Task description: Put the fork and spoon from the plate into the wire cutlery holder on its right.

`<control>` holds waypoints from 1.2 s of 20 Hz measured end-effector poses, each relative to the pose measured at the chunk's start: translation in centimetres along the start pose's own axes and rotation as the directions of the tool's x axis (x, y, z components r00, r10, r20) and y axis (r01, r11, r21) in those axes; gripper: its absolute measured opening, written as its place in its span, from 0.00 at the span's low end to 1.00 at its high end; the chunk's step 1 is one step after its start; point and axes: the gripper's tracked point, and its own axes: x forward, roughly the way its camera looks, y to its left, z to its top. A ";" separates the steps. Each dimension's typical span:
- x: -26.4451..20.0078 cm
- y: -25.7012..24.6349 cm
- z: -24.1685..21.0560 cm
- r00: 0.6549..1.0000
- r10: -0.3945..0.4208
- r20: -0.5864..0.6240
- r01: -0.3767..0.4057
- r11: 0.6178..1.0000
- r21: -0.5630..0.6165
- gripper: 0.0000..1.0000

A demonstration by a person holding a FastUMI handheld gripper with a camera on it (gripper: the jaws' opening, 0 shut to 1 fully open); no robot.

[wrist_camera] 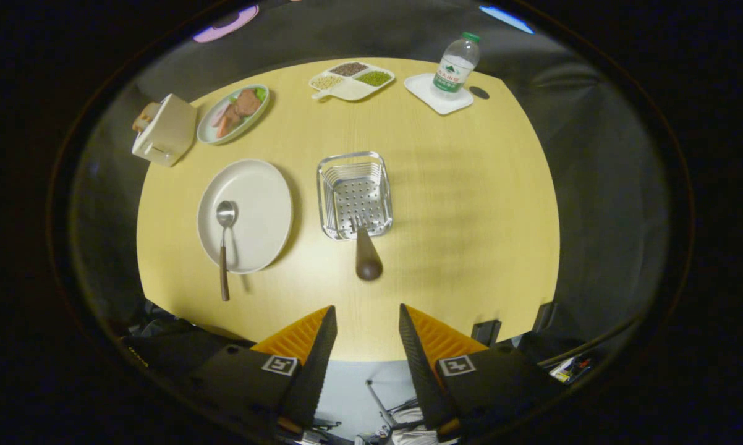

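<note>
While the hand-held gripper (368, 324) hangs released, the fork (366, 250) stands tines-down in the holder (353, 194).

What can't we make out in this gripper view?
- Fork in the holder: tines too small against the perforated floor to count; whether they rest on it can't be judged from above.
- Spoon on the plate: the steep angle hides whether the handle end touches the table.
- Bottle label: too small.
- Food in the far dishes: too small to identify.
- Gripper: open, empty; finger bases cut off.
</note>
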 end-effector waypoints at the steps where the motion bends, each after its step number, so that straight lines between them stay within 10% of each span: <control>1: -0.4 0.2 0.1 1.000 0.006 0.011 -0.006 1.000 0.002 0.61; 6: -2.4 2.8 -0.1 0.997 0.061 0.056 -0.061 0.998 -0.007 0.85; 24: 2.3 18.0 -2.3 0.970 0.241 -0.037 -0.244 0.962 -0.123 0.86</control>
